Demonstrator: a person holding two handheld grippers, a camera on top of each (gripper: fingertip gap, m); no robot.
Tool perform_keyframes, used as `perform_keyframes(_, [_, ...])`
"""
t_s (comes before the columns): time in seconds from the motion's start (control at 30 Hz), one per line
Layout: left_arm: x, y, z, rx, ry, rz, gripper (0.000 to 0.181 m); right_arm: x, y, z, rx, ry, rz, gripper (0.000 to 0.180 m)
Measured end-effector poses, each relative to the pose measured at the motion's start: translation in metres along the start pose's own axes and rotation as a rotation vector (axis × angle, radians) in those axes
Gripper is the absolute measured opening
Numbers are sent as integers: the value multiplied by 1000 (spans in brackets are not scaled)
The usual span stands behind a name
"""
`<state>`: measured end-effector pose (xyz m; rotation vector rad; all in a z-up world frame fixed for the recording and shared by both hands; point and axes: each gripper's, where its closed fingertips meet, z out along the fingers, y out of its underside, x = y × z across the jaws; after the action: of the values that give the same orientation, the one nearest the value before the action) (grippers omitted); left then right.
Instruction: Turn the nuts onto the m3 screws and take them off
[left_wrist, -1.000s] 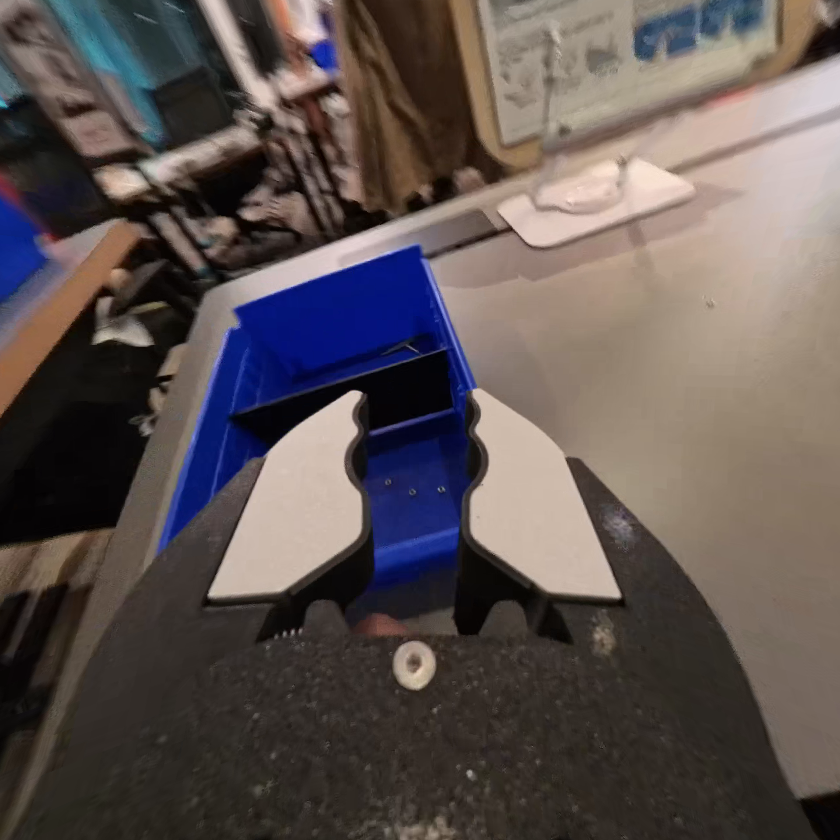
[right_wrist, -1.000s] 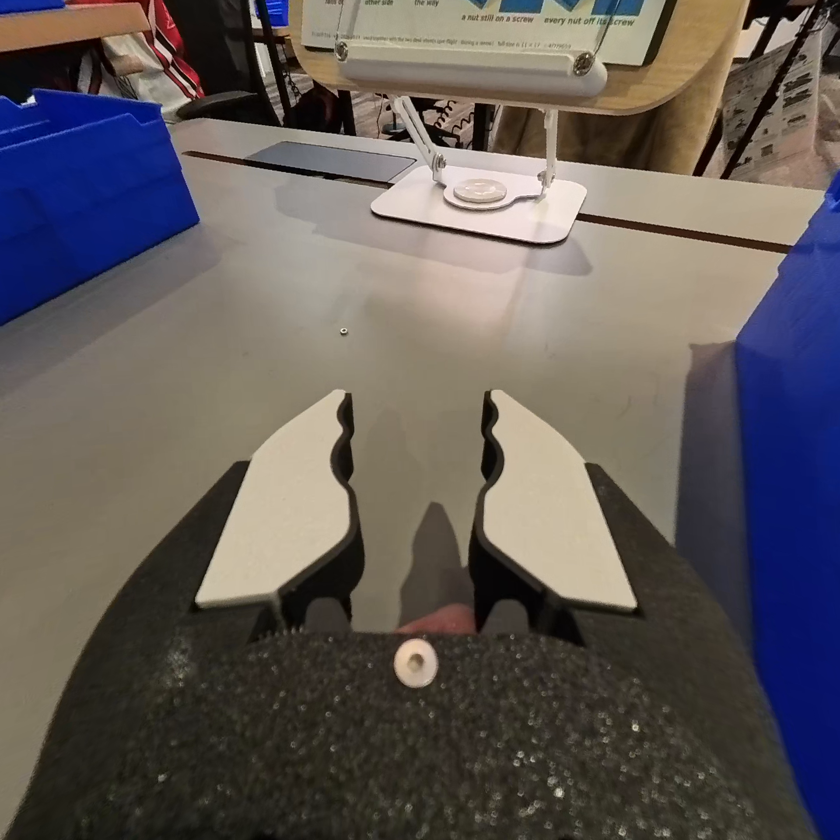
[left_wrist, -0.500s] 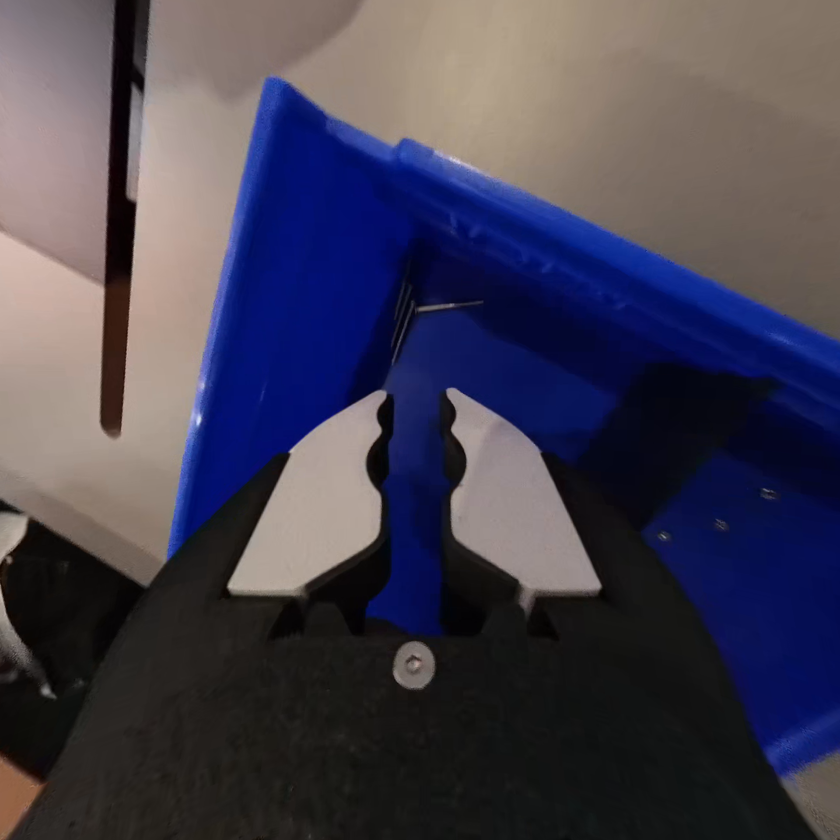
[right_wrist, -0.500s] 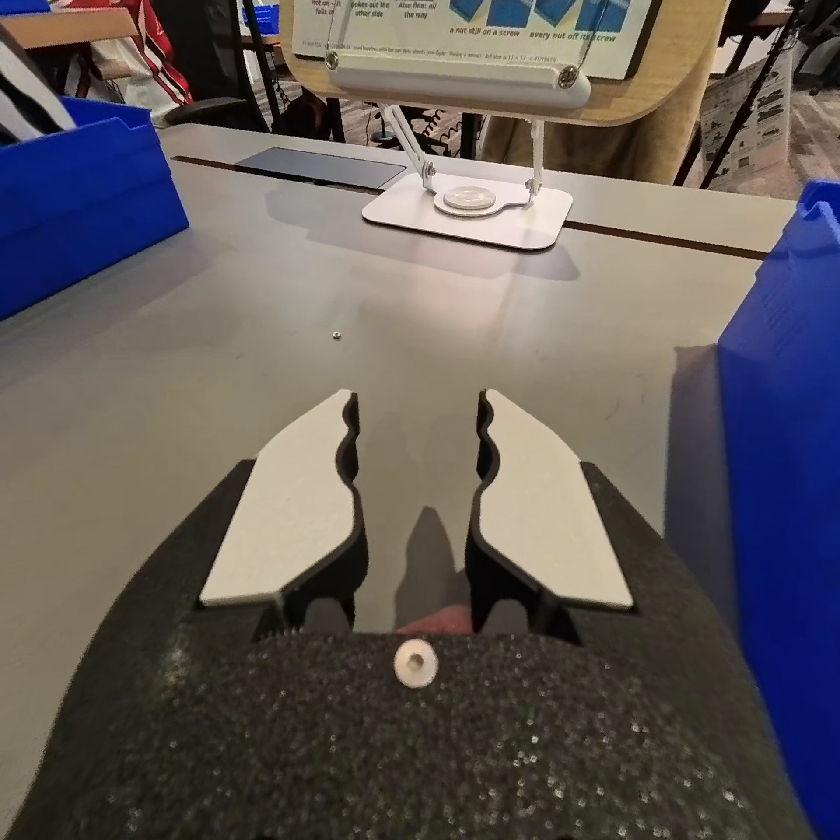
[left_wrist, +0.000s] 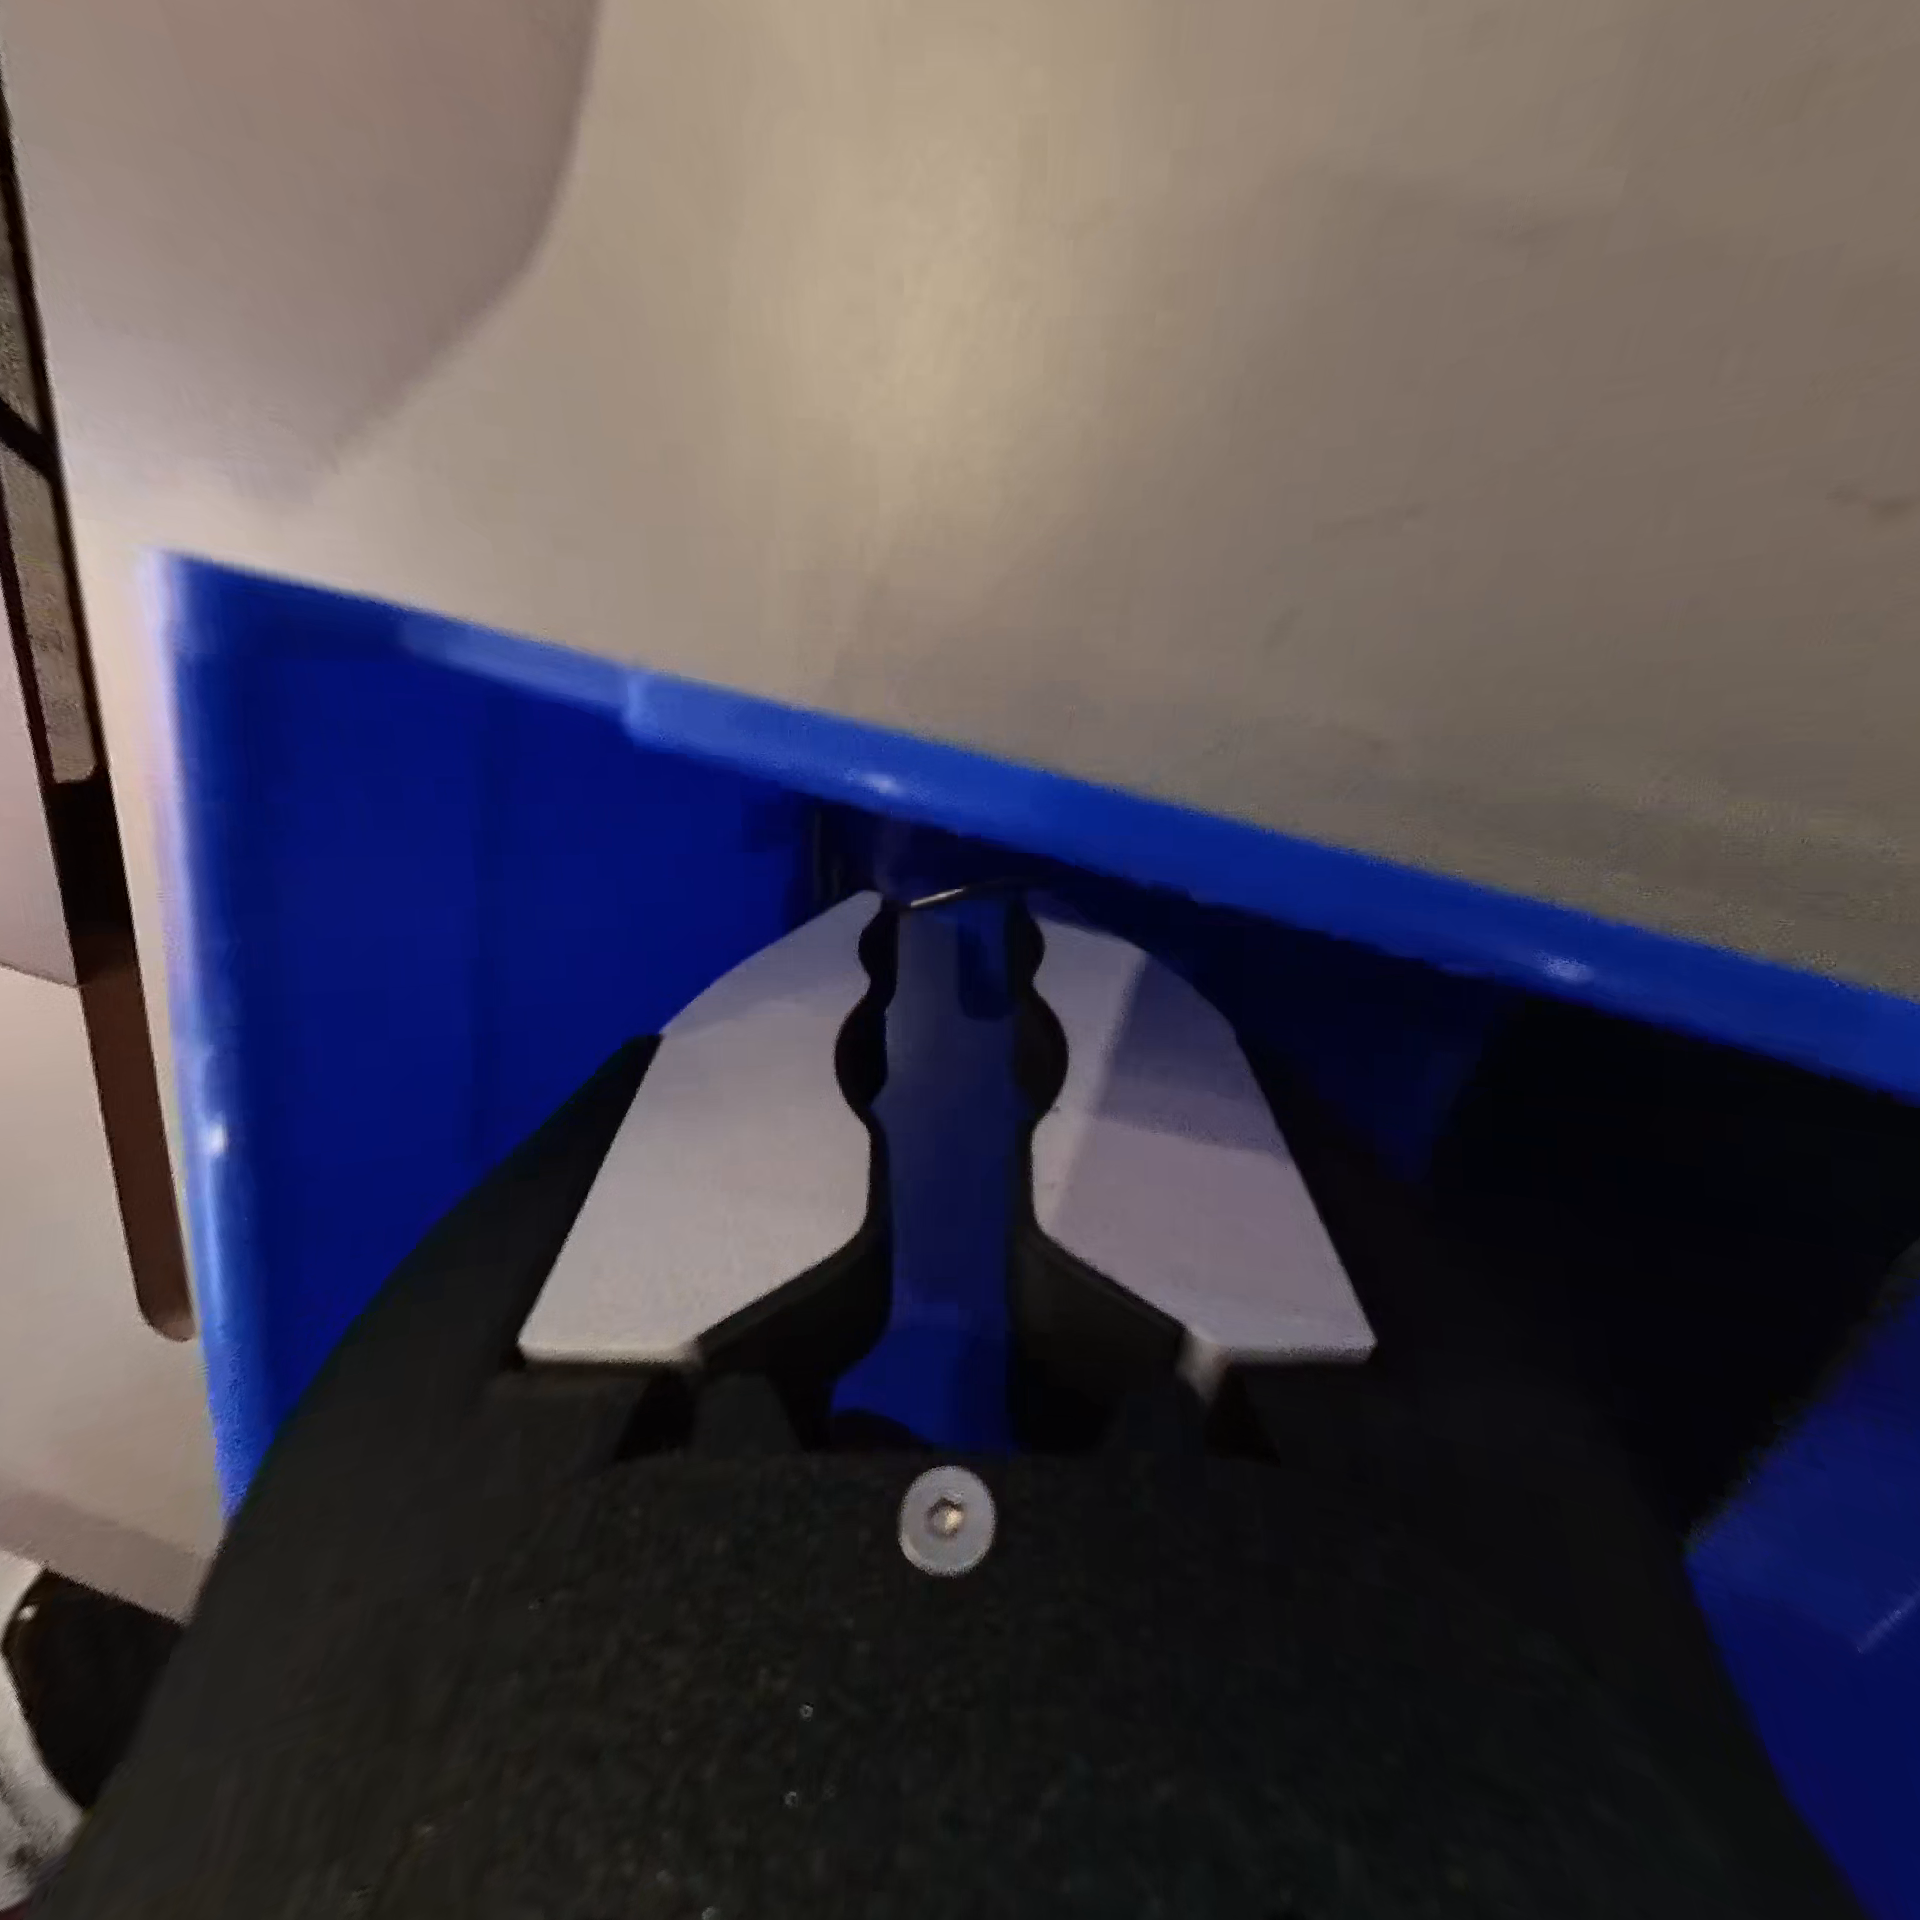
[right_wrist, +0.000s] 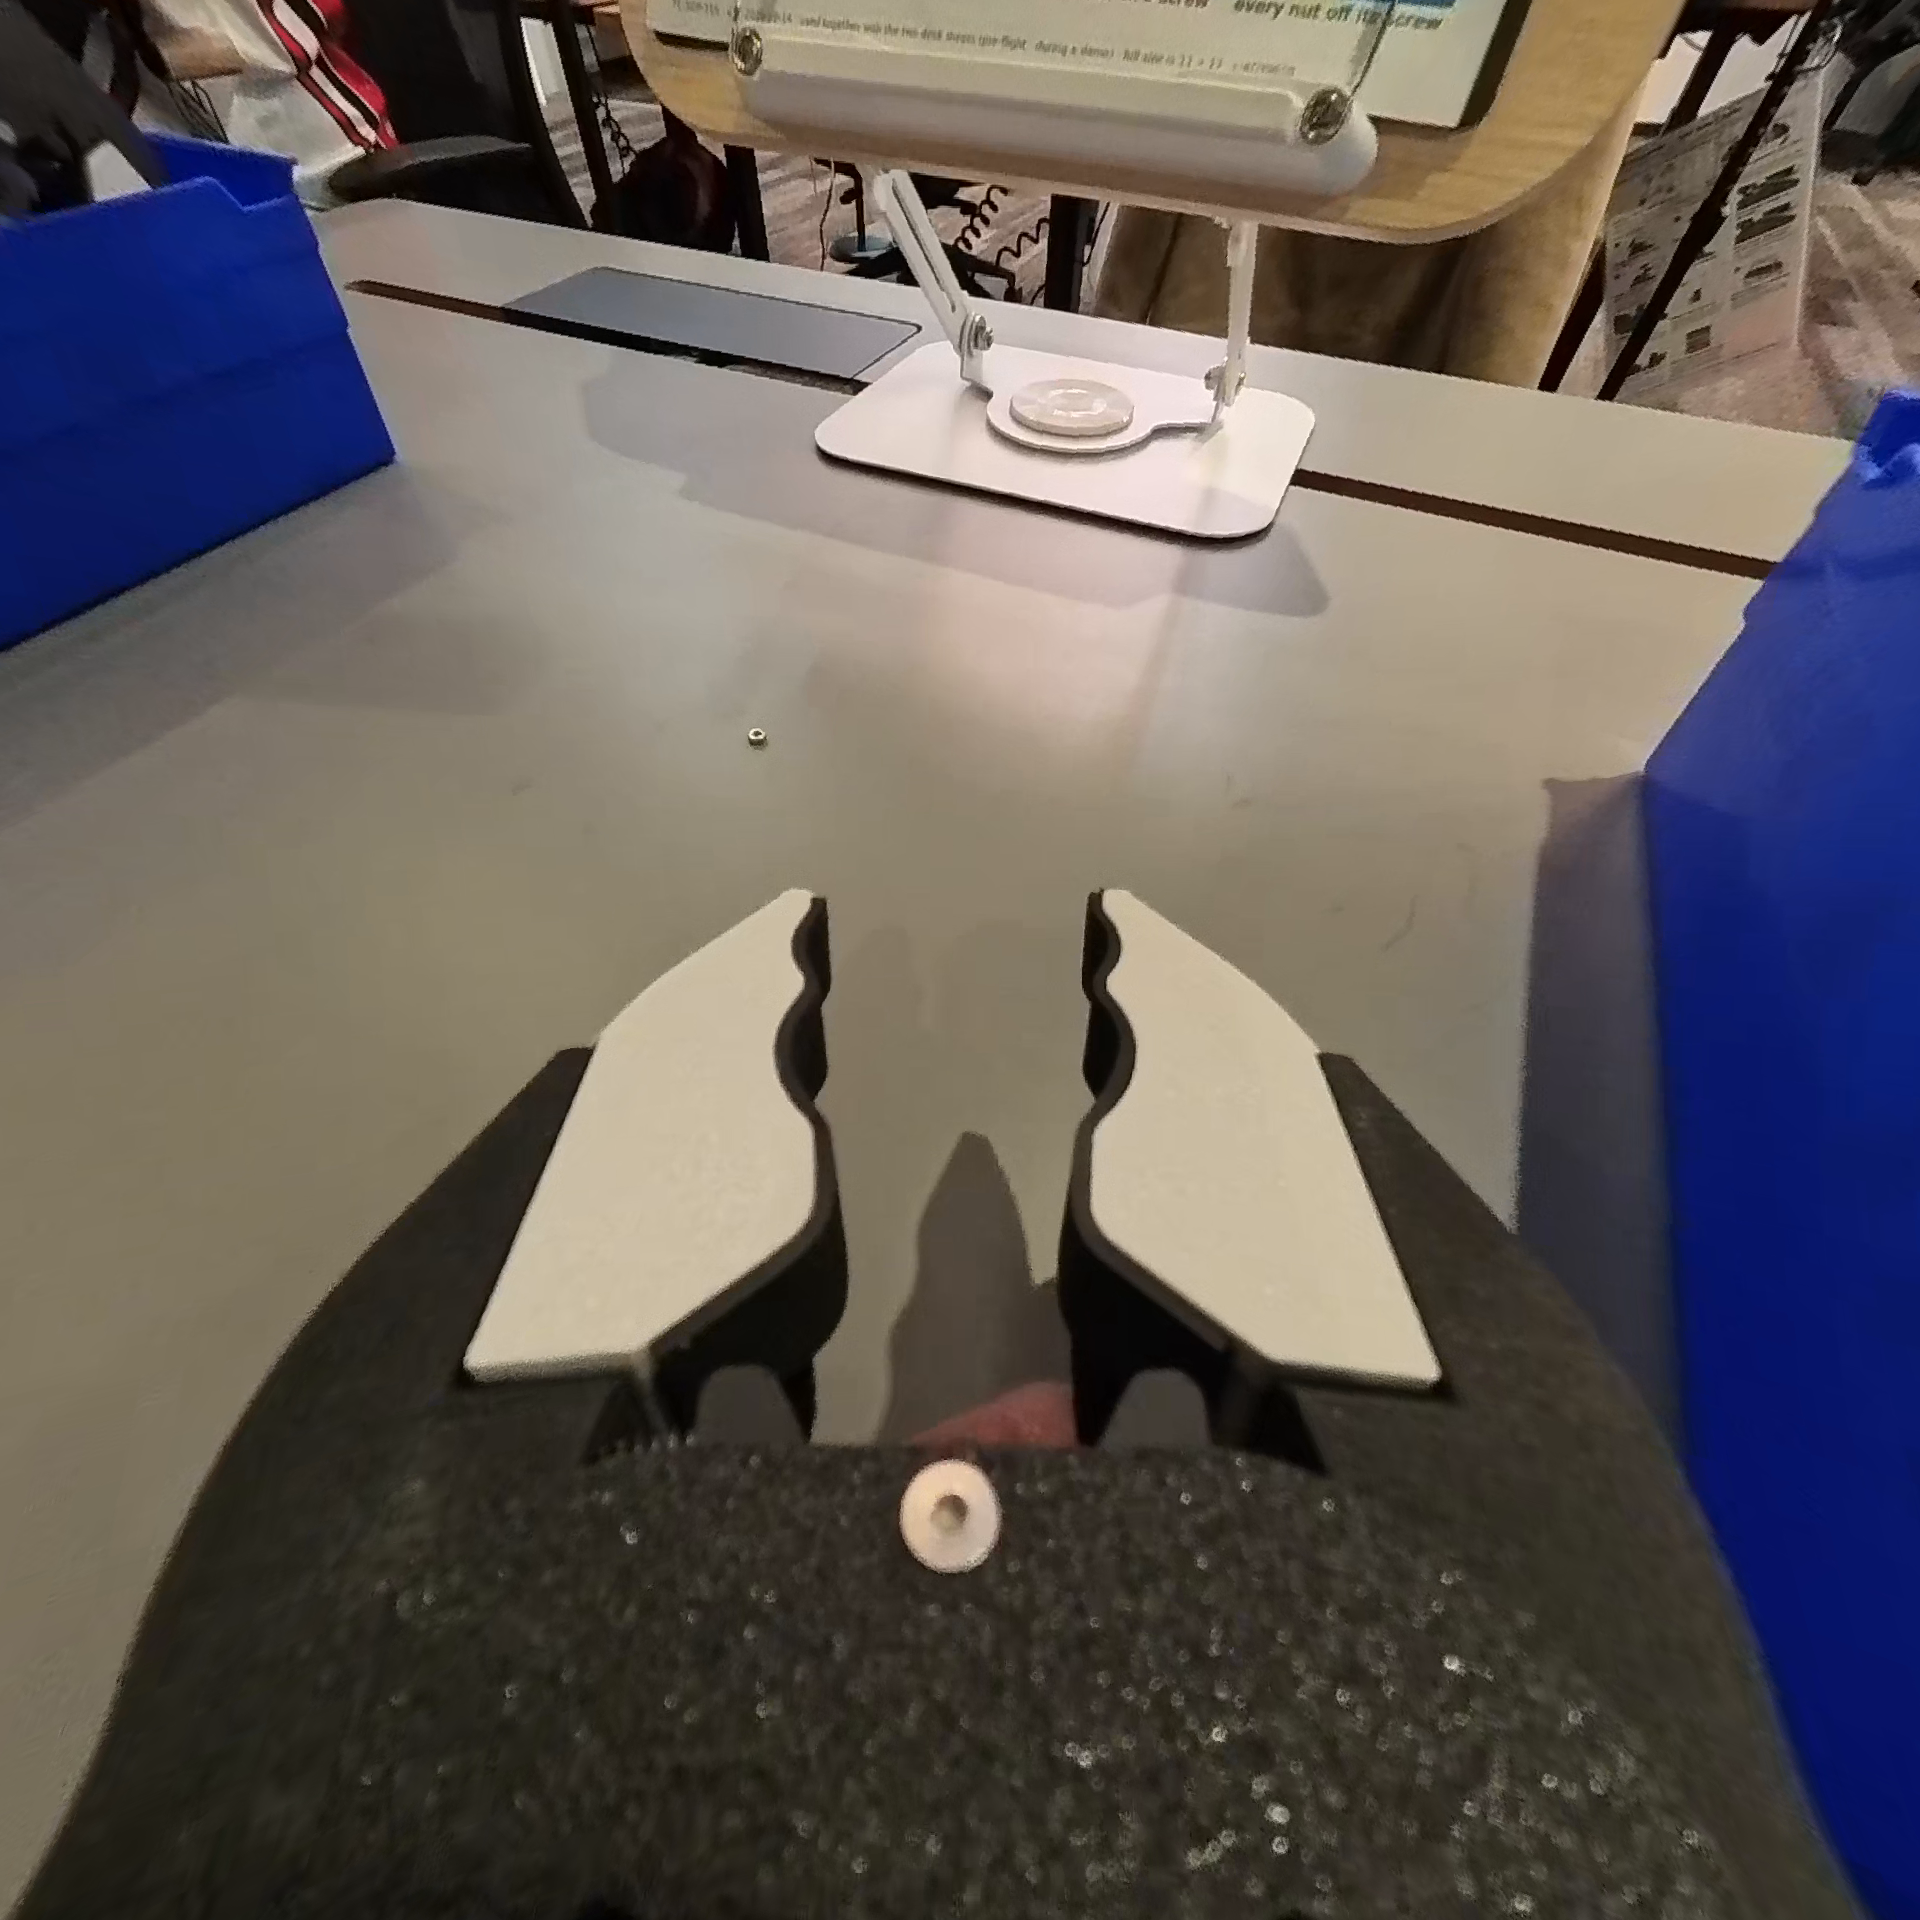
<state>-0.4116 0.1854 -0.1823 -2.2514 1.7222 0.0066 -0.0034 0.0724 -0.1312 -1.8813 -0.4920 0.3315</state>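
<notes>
Your left gripper (left_wrist: 954, 914) is down inside the blue bin (left_wrist: 468, 935), nose toward the bin's corner at 12 o'clock, jaws drawn in to a narrow gap but not touching. A thin dark screw (left_wrist: 940, 899) lies right at the fingertips, crossing the gap at the tips; the frame is blurred there, so whether the jaws actually pinch it cannot be told. Beyond the bin's rim, from 10 to 2 o'clock, the grey table (left_wrist: 1143, 364) fills the view. Over to your right gripper (right_wrist: 956, 914): jaws spread wide, nothing between them, hovering low over the table (right_wrist: 416, 935) with its own shadow under the gap. At 9 to 10 o'clock in that view sits a blue bin on the left (right_wrist: 156, 416), well apart from the jaws. At about 11 o'clock, ahead of the fingertips and out on bare table, a single small nut (right_wrist: 758, 740) lies alone, well clear of both bins. Straight at 12 o'clock stands a white stand base (right_wrist: 1070, 447) carrying a wooden board (right_wrist: 1507, 187) with a printed sheet clipped to it, and a dark flat panel (right_wrist: 707, 327) set into the table just left of it. At 3 o'clock a second blue bin (right_wrist: 1787, 1039) rises close beside your right finger, its wall near but not touching.
</notes>
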Motion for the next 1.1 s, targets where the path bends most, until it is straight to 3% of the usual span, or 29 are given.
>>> perform_keyframes(0.2, [8,2,5,-36,58,55,17,0,3,2,-22,7,-8,46])
perform_keyframes(0.37, [17,13,3,-105,143,21,0,0,3,3,-30,13,-14,45])
perform_keyframes(0.5, [23,21,-1,-108,149,15,7,0,3,3,-30,9,-8,45])
perform_keyframes(0.53, [21,21,-2,-92,126,18,17,0,3,3,-30,6,-6,45])
perform_keyframes(0.63, [6,19,-9,-8,28,3,19,0,4,3,-33,2,0,44])
perform_keyframes(0.87, [-1,21,-28,105,34,-231,31,0,5,4,-42,-5,2,43])
perform_keyframes(1.1, [-21,36,-24,12,-100,-612,37,0,3,3,-31,-6,6,43])
